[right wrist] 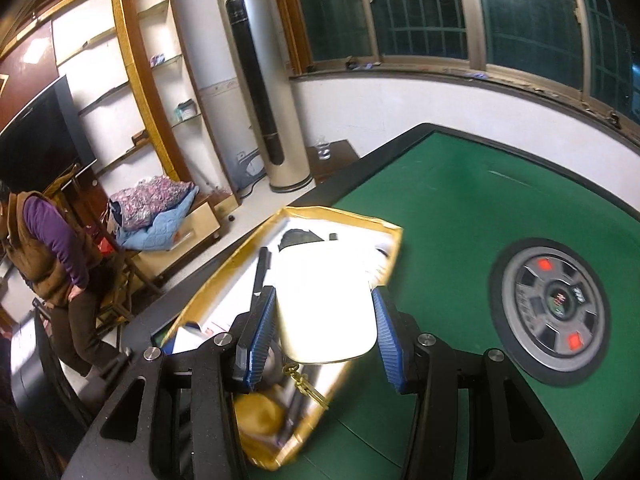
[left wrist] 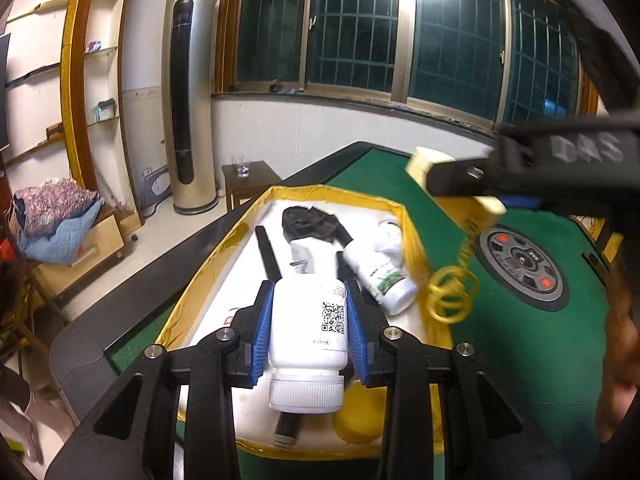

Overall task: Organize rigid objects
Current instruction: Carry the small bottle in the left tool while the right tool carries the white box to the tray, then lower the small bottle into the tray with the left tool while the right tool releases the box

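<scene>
Left wrist view: the left tongs (left wrist: pixel 308 322) are clenched on a white plastic bottle with a ribbed white cap and a printed code label (left wrist: pixel 306 320), blue pads pressing both its sides, cap toward the camera. It hangs over the shallow tray with a yellow rim and white floor (left wrist: pixel 400 210), which sits on the green felt counter (left wrist: pixel 520 328). Lying in the tray I count one more white bottle with a green-printed label (left wrist: pixel 382 270), one black bundle I cannot identify (left wrist: pixel 306 222), one thin black stick (left wrist: pixel 268 256), one dark cylinder under the held bottle's cap (left wrist: pixel 288 426) and one yellow rounded thing at the near edge (left wrist: pixel 356 426). To the upper right, the right tongs (left wrist: pixel 452 180) carry a cream flat box-like case (left wrist: pixel 428 164) with a yellow coiled cord (left wrist: pixel 450 290) dangling below it, above the counter beside the tray.

Right wrist view: the right tongs (right wrist: pixel 326 320) grasp that cream case (right wrist: pixel 326 304), overexposed by glare, a yellow chain or cord hanging from its near end. The tray (right wrist: pixel 336 216) lies below and behind it; the counter (right wrist: pixel 460 208) around it looks bare apart from its grey round centre panel (right wrist: pixel 554 306).

My judgement: the sorting is well along. Several things already lie in the tray, two are in the tongs, and setting those down appears to be what remains.
</scene>
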A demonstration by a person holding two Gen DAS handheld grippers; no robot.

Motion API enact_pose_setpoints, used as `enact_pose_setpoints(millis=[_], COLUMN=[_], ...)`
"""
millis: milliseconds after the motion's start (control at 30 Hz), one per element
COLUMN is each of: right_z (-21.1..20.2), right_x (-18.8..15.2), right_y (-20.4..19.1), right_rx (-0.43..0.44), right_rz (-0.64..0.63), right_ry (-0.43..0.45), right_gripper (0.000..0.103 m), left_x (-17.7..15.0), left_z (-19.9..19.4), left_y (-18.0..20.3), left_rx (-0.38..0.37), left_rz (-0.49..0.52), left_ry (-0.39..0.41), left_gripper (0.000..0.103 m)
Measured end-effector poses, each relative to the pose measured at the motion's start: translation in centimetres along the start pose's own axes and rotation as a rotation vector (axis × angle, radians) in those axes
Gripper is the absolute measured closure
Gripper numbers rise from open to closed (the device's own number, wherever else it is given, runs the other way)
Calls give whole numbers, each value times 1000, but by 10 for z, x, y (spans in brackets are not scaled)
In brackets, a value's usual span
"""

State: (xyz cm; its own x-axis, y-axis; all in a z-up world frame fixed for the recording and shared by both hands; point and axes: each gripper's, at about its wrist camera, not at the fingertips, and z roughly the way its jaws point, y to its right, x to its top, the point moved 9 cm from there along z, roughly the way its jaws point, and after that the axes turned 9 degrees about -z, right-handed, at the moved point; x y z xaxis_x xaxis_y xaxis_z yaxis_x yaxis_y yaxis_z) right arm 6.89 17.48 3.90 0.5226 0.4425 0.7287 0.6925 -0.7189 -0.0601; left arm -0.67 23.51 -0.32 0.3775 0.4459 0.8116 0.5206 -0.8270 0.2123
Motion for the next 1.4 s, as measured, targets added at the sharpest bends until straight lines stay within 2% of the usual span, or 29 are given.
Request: enact_pose_setpoints(millis=[333, 633, 733, 1067, 1400], right_z=[78, 107, 107, 90, 49], right_x=[4, -7, -7, -8, -22], right_y=[-9, -5, -1, -6, -1], right_rx=[48, 58, 45, 94, 113], right_rz=[42, 59, 45, 35, 24], right_ry=[-138, -199, -200, -177, -116], right_gripper=[60, 60, 60, 59, 59], left_x=[-2, -9, -9, -14, -12], left_z=[22, 34, 35, 41, 12], left_y=[-17, -14, -13, -7, 3], left_rx=[26, 19, 19, 7, 10], left_rz=[-3, 1, 9, 0, 12], left_ry=[-63, -117, -124, -171, -119], left_gripper=[72, 72, 72, 72, 71])
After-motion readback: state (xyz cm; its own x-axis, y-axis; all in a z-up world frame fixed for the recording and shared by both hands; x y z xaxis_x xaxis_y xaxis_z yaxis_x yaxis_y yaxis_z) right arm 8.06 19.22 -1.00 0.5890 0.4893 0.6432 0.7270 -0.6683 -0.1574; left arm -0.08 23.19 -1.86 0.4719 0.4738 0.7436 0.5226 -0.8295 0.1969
